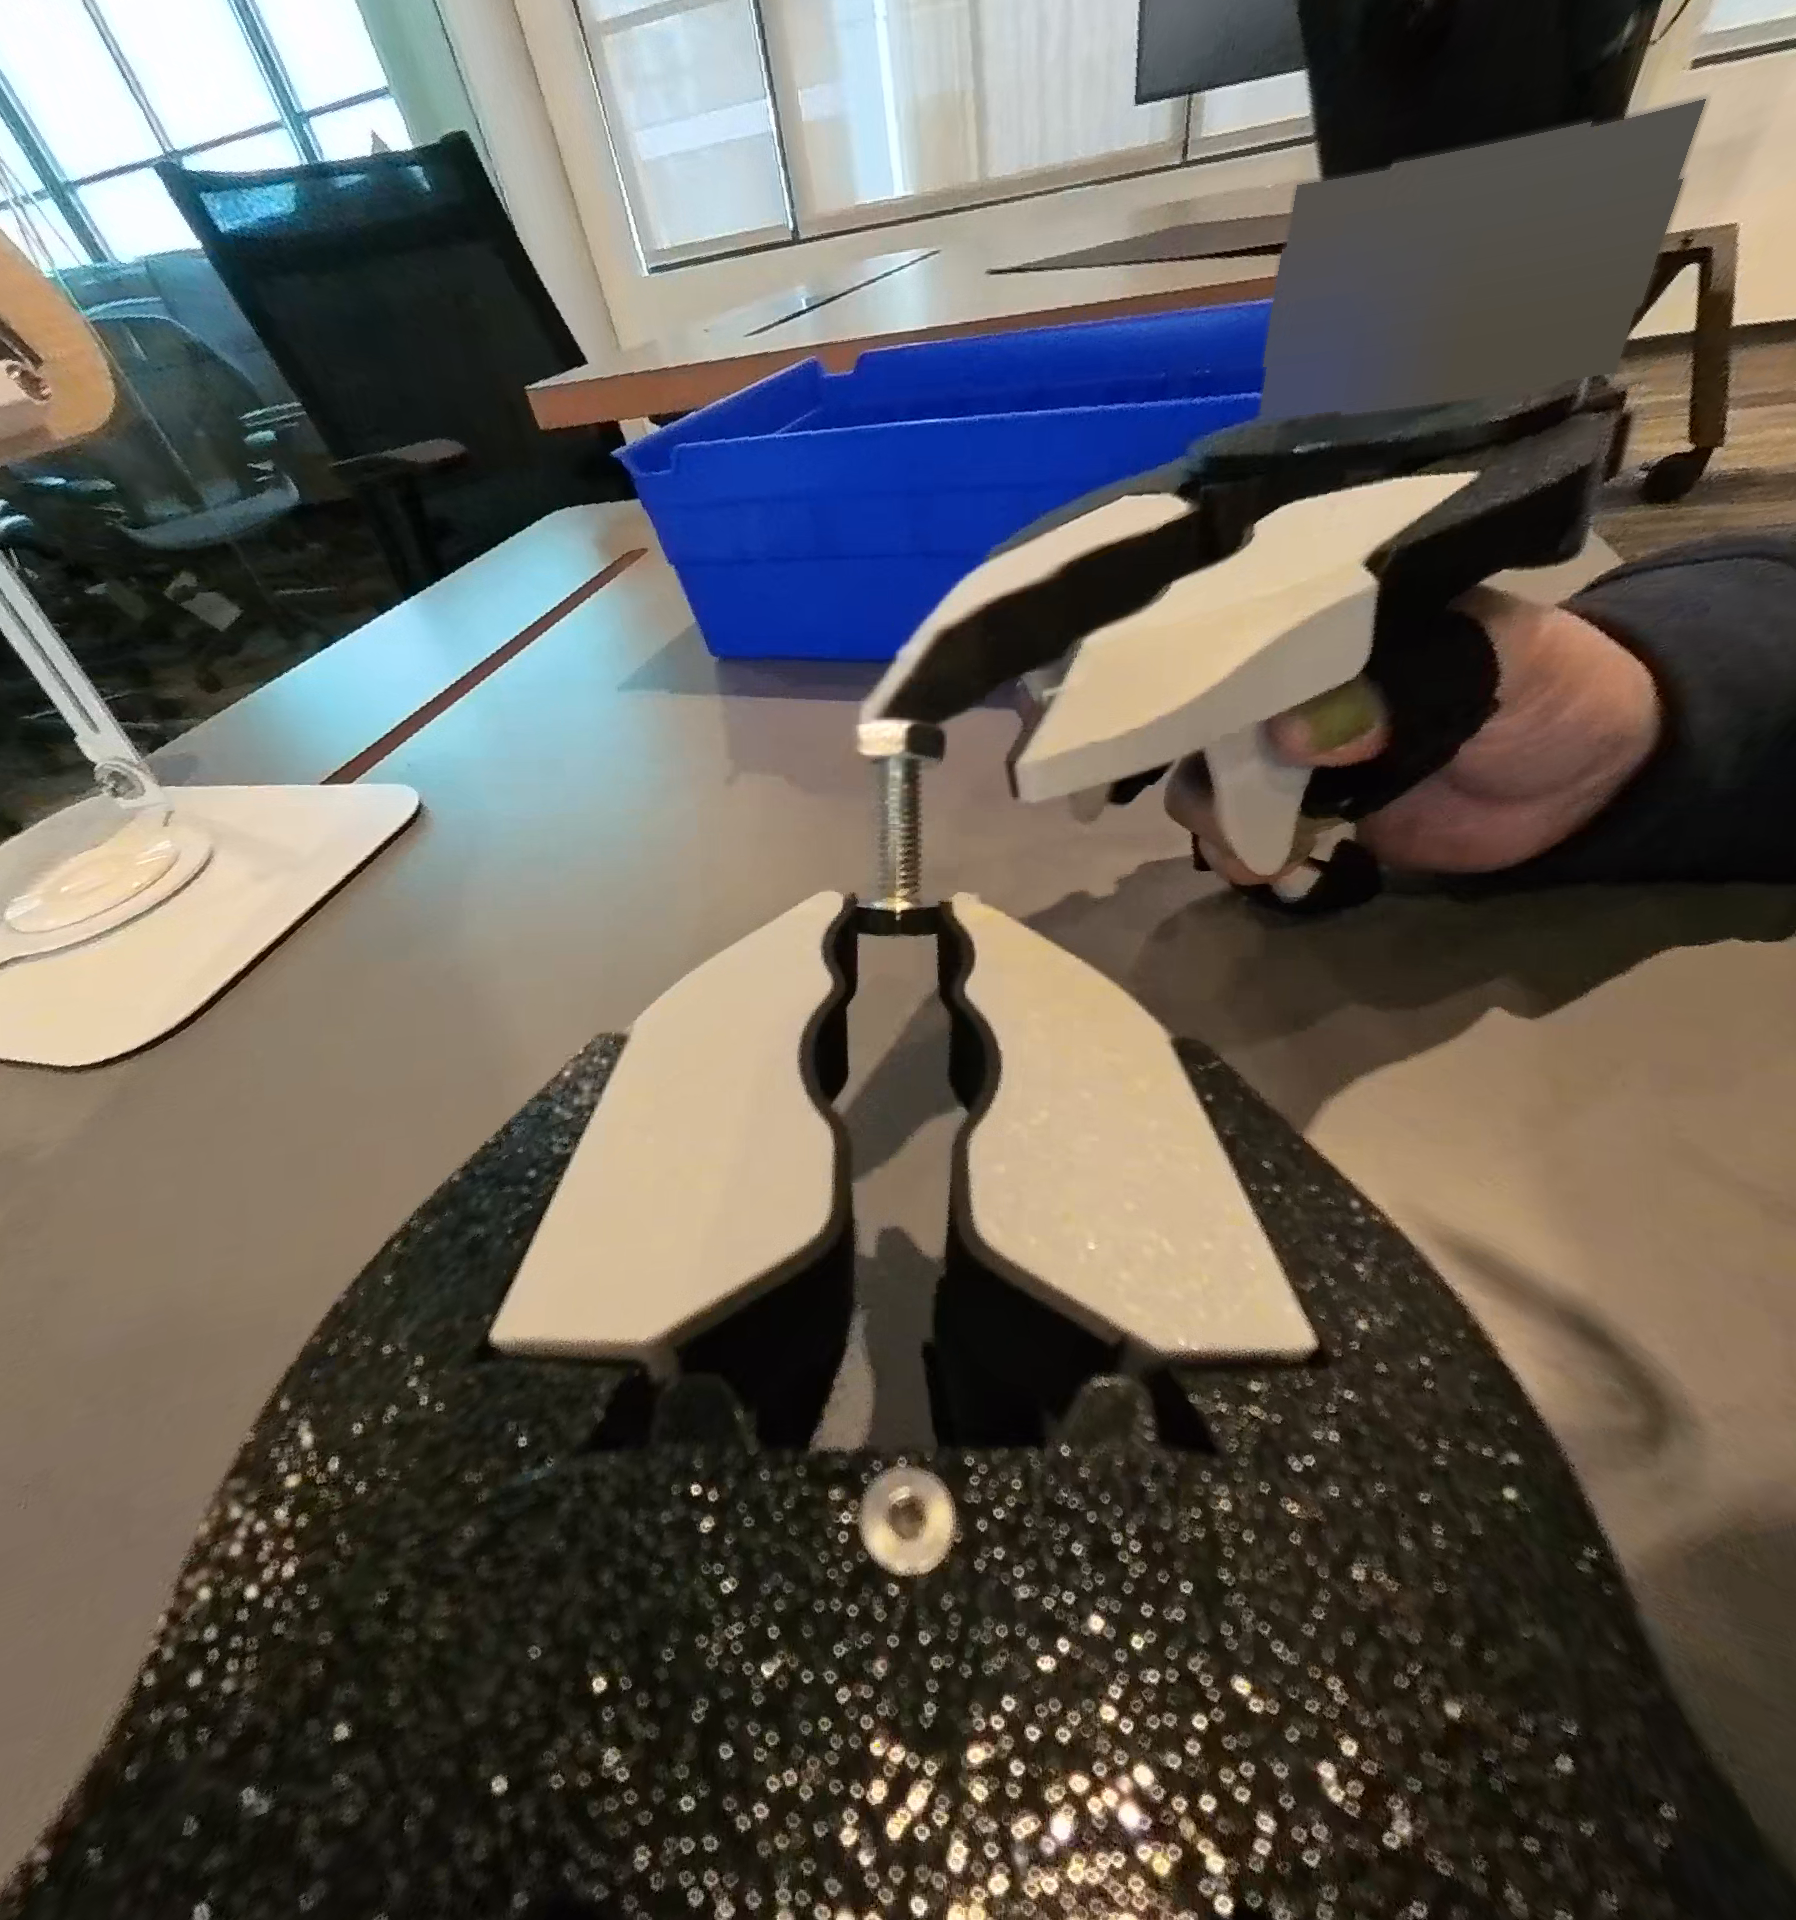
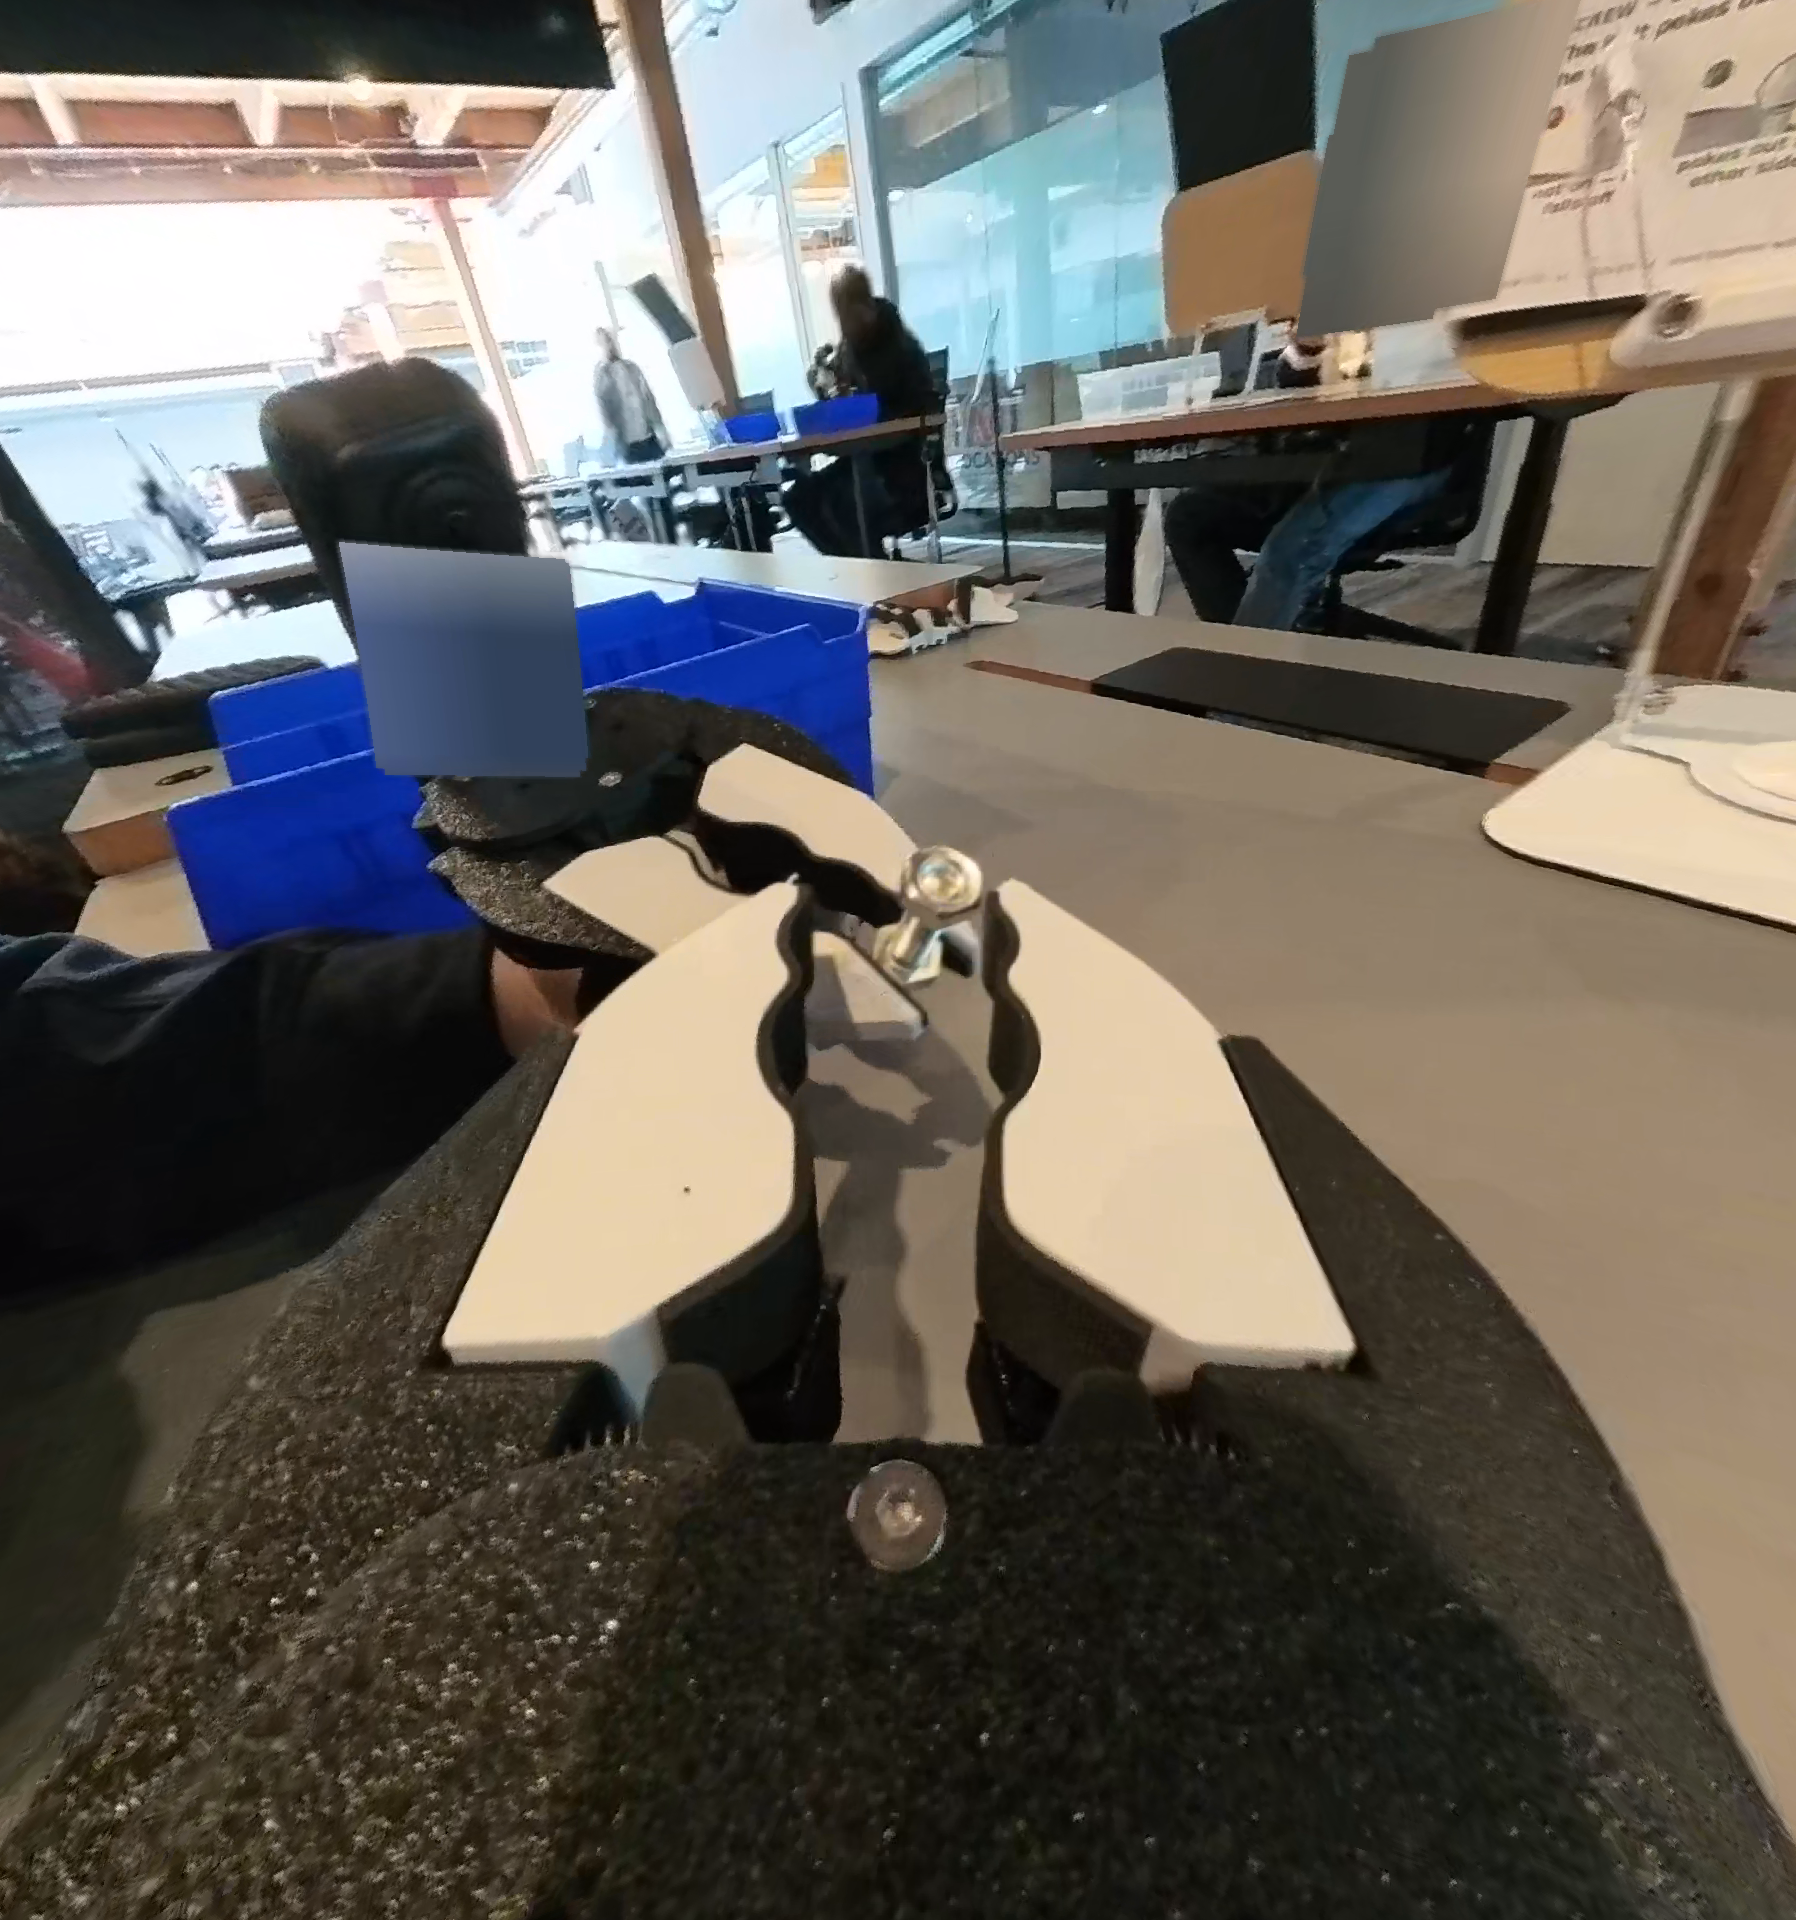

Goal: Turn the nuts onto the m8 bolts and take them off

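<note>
My left gripper [image 1: 899, 912] is shut on a nut [image 1: 899, 918] at its fingertips. A silver bolt [image 1: 899, 821] stands upright out of the nut, with its hex head [image 1: 899, 740] on top. My right gripper [image 1: 954, 750] reaches in from the right and is open, with one fingertip [image 1: 909, 698] at the bolt head. In the right wrist view the right gripper [image 2: 896, 899] stands open around the bolt head [image 2: 941, 878], which is nearer the right finger [image 2: 1039, 935]; the pads do not press on it. The nut [image 2: 909, 964] sits below, between the left gripper's fingers [image 2: 790, 805].
A blue bin [image 1: 935, 499] stands on the grey table [image 1: 458, 727] behind the grippers; it also shows in the right wrist view [image 2: 333, 831]. A white stand base [image 1: 146, 914] lies at the left. A person's hand [image 1: 1496, 748] holds the right gripper. People sit at far tables. Less than 4 cm separates the two grippers' tips.
</note>
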A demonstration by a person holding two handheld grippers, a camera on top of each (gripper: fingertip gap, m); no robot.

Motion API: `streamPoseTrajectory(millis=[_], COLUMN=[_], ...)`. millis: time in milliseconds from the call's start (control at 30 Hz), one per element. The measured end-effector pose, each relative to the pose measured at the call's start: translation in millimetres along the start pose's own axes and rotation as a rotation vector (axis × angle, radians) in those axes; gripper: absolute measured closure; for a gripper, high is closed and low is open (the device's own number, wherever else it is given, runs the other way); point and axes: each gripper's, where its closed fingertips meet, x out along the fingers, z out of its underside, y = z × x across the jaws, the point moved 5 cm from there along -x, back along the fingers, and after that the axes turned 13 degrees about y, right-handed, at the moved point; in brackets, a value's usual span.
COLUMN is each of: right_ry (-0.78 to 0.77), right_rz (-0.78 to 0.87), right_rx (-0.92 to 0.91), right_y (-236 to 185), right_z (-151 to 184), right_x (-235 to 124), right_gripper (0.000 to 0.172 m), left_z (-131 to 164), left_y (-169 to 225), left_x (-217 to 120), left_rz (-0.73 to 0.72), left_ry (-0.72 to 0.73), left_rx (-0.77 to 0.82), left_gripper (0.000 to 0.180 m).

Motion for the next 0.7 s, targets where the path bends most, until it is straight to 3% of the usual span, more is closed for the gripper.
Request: streamPoseTrajectory(millis=[133, 333, 433, 600, 700], right_ry=[-0.012, 0.038, 0.073, 0.06, 0.091], right_rz=[-0.007, -0.005, -0.087, -0.135, -0.134], right_rx=[-0.004, 0.007, 0.026, -0.028, -0.057], right_y=[-1, 0, -9, -16, -18], right_z=[-1, -4, -6, -7, -9], right_x=[-2, -1, 1, 1, 1], right_gripper=[0.149, 0.132, 0.129, 0.138, 0.134], left_z=[-1, -4, -6, -15, -22], left_y=[-4, 9, 14, 0, -9], left_x=[-2, 0, 0, -10, -20], left_rz=[-0.023, 0.099, 0.15, 0.075, 0.063], left_ry=[0.009, 0.044, 0.068, 0.172, 0.275], left_rx=[-0.015, -0.02, -0.027, -0.11, -0.202], left_gripper=[0.167, 0.167, 0.167, 0.167, 0.167])
